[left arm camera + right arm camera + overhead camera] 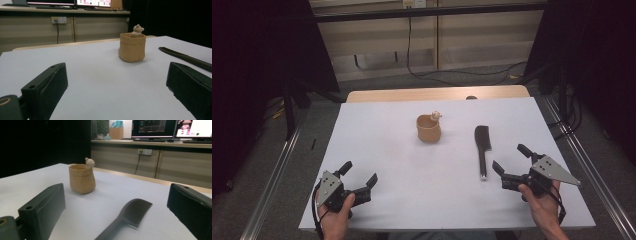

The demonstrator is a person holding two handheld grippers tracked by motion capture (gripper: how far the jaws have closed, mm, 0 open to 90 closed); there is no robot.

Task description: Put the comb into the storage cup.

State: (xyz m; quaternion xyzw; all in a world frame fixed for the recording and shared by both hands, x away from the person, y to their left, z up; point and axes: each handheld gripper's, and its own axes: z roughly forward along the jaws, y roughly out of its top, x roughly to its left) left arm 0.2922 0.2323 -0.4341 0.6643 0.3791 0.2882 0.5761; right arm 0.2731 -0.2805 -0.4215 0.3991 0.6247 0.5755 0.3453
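Left claw (359,175): released, matte black blocky jaws spread, empty, near-left of the cup. Tan cup (428,128): soft sack-shaped body, small bear figure on rim, upright mid-tabletop (387,135). Black plastic comb (482,148): fine-toothed, slender handle, flat, right of the cup. Right claw (510,160): released, just beside the comb handle.

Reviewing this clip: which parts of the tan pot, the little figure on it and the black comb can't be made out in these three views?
- Inside of the tan sack-shaped pot: hidden by its own wall in both gripper views; too small in the high view.
- Small pale figure on the rim: only its head clears the rim; body hidden.
- Black plastic comb: handle end cut off by the bottom edge of the right gripper view, near part blurred; left gripper view's right edge cuts it.
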